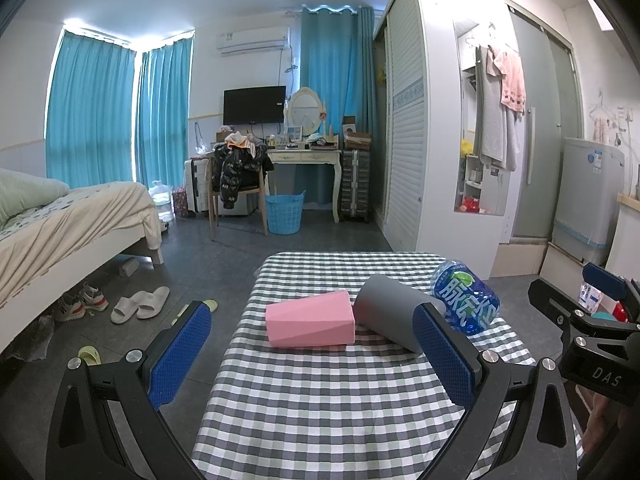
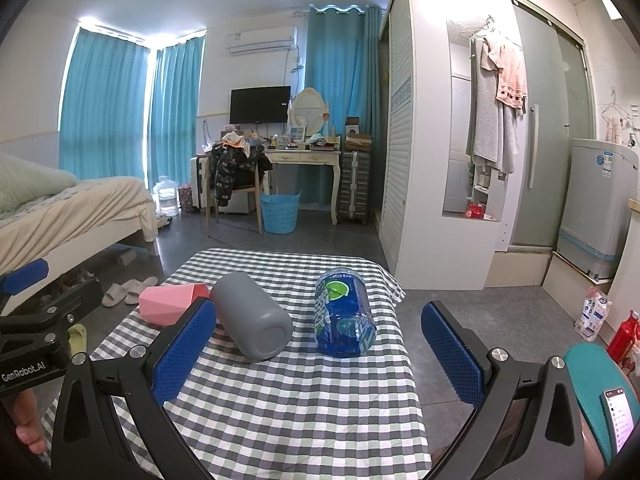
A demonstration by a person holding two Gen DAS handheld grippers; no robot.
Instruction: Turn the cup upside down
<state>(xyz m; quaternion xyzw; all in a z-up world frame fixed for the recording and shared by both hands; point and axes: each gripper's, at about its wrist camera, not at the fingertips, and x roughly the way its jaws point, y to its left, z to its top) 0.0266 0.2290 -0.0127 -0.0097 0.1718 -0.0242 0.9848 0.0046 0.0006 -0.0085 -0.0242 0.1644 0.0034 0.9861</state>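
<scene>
Three things lie on the checked table [image 2: 304,400]: a pink cup [image 1: 310,324], grey cup [image 2: 251,316] and blue bottle [image 2: 345,314], all ahead of both spread, empty grippers, left [image 1: 314,356] and right [image 2: 318,350].

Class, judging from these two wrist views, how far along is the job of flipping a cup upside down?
Done: nothing yet. The pink cup, grey cup and blue bottle all lie on their sides on the checked table. In hand: nothing; the left gripper and right gripper are open and empty. Left: grasp a cup and set it mouth down.
</scene>
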